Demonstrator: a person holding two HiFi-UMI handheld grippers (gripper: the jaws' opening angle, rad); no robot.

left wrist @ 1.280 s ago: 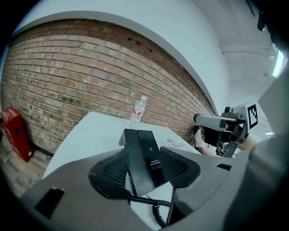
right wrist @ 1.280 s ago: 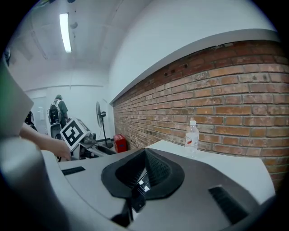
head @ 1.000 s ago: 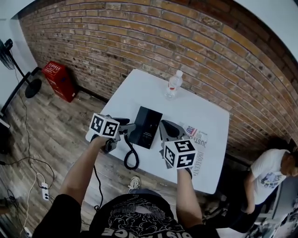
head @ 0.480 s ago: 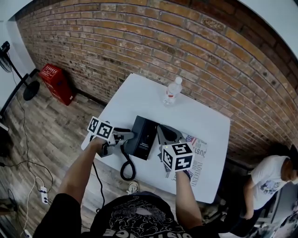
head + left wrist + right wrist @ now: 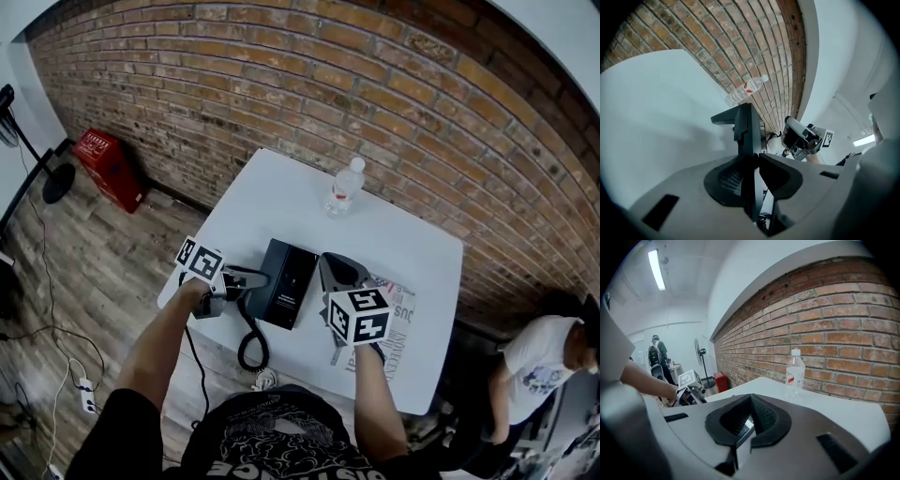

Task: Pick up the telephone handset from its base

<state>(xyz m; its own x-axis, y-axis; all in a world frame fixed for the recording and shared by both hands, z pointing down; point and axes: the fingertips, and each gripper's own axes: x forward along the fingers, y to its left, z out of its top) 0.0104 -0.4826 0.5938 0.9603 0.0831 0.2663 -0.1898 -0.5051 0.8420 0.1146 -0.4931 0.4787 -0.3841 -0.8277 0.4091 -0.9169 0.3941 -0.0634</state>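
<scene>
The left gripper (image 5: 753, 158) has rolled and dropped since a second ago. Its jaws, wide then, are closing, and the pads now press on either side of the black plastic telephone handset (image 5: 749, 136). The handset lies along the left side of its black rectangular base (image 5: 291, 279). The right gripper (image 5: 751, 398) is clenched on nothing, just right of the base. A black coiled cord (image 5: 251, 347) trails to the near edge of the white square table (image 5: 412, 234).
</scene>
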